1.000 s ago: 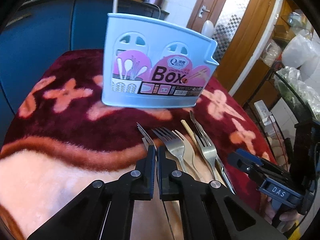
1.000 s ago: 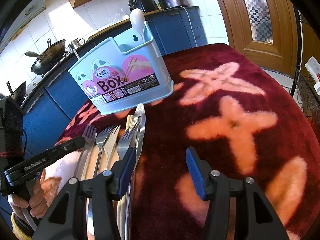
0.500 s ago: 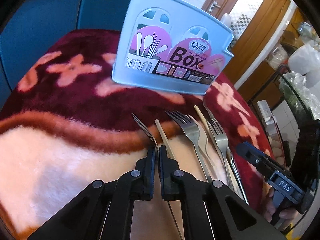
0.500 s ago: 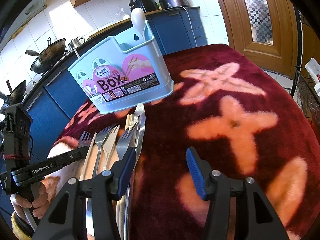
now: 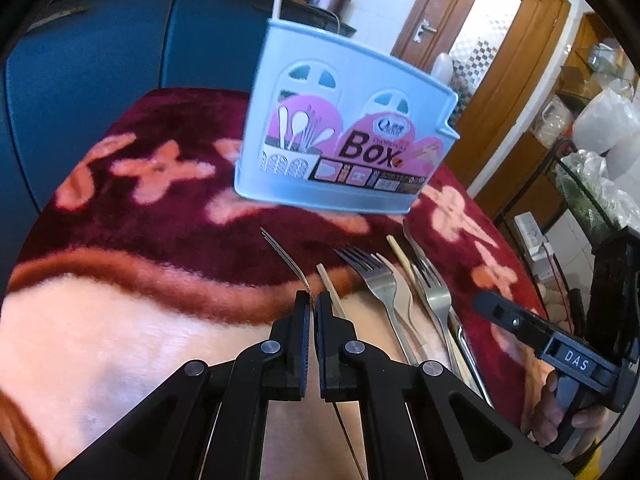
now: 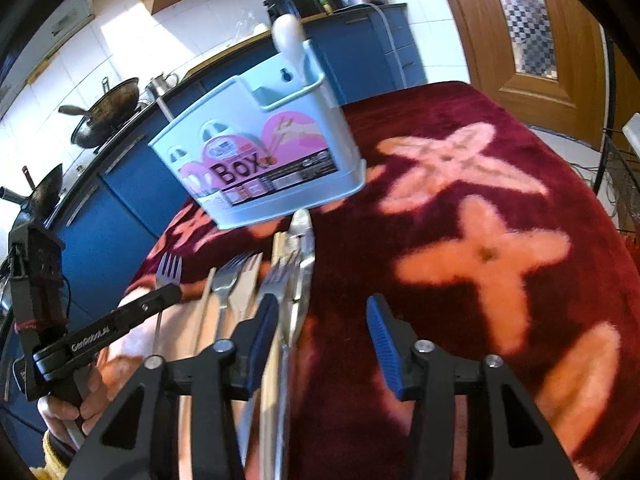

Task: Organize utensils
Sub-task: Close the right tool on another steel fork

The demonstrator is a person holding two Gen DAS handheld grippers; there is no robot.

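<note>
On the red flowered blanket [image 6: 500, 168], ahead of both grippers: one pale blue utensil box [image 5: 340, 136], upright, label facing the cameras. Already inside, as far as can be seen — a white spoon [image 6: 289, 36] standing in the side pocket and one thin handle rising from the far end; other contents hidden by the wall.

Still outside, lying in a row near the box's foot: two forks [image 5: 376, 276] side by side, a further fork [image 5: 434, 292] to their right, loose chopsticks [image 5: 330, 288], and a flat steel piece at the row's right edge, too blurred to name.

Left gripper [image 5: 313, 312]: clenched on a held fork [image 5: 286, 258], tines pointing toward the box, lifted off the blanket — not yet delivered.

Right gripper [image 6: 320, 344]: released, its jaws have just been closing, nothing pressed between the blue pads; it hovers beside the right end of the row.

Judgement: early stage, most of the cutlery unsorted.
</note>
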